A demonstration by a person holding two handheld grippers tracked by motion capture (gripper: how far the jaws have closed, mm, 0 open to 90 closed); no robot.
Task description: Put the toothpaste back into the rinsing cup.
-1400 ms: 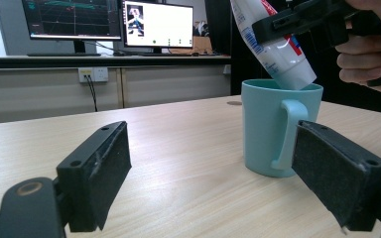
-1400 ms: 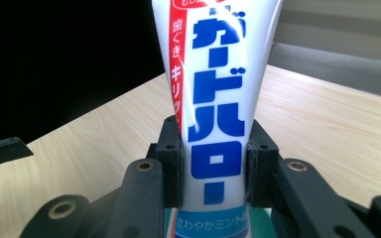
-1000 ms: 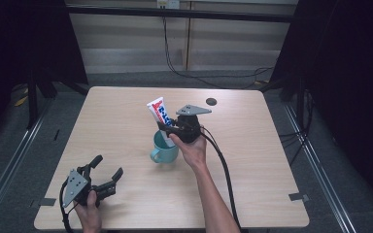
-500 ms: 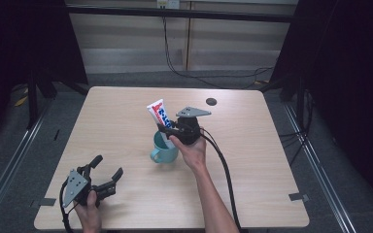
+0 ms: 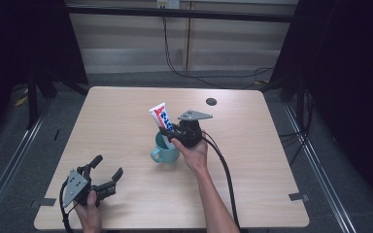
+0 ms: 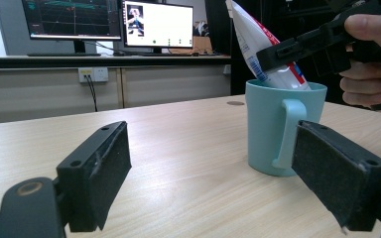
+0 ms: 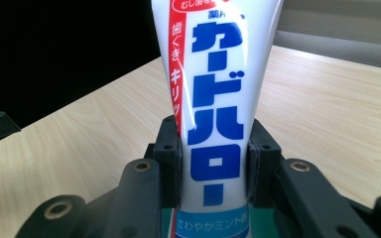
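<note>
A white toothpaste tube (image 5: 159, 115) with red and blue print stands tilted, its lower end inside a teal mug (image 5: 164, 152) at the middle of the table. My right gripper (image 5: 167, 132) is shut on the tube just above the mug's rim. In the right gripper view both pads (image 7: 170, 148) press the tube (image 7: 216, 94) from either side. My left gripper (image 5: 108, 166) rests open at the table's front left with nothing in it. Between its wide pads (image 6: 101, 173) I see the mug (image 6: 270, 124), handle toward me, and the tube (image 6: 258, 44).
The light wooden table (image 5: 126, 111) has a small dark round mark (image 5: 211, 101) at the back right. A black cable (image 5: 226, 174) trails from my right gripper toward the front edge. Monitors (image 6: 129, 22) stand on a counter beyond the table.
My right gripper has eased down slightly with the tube over the mug. The left gripper has not moved.
</note>
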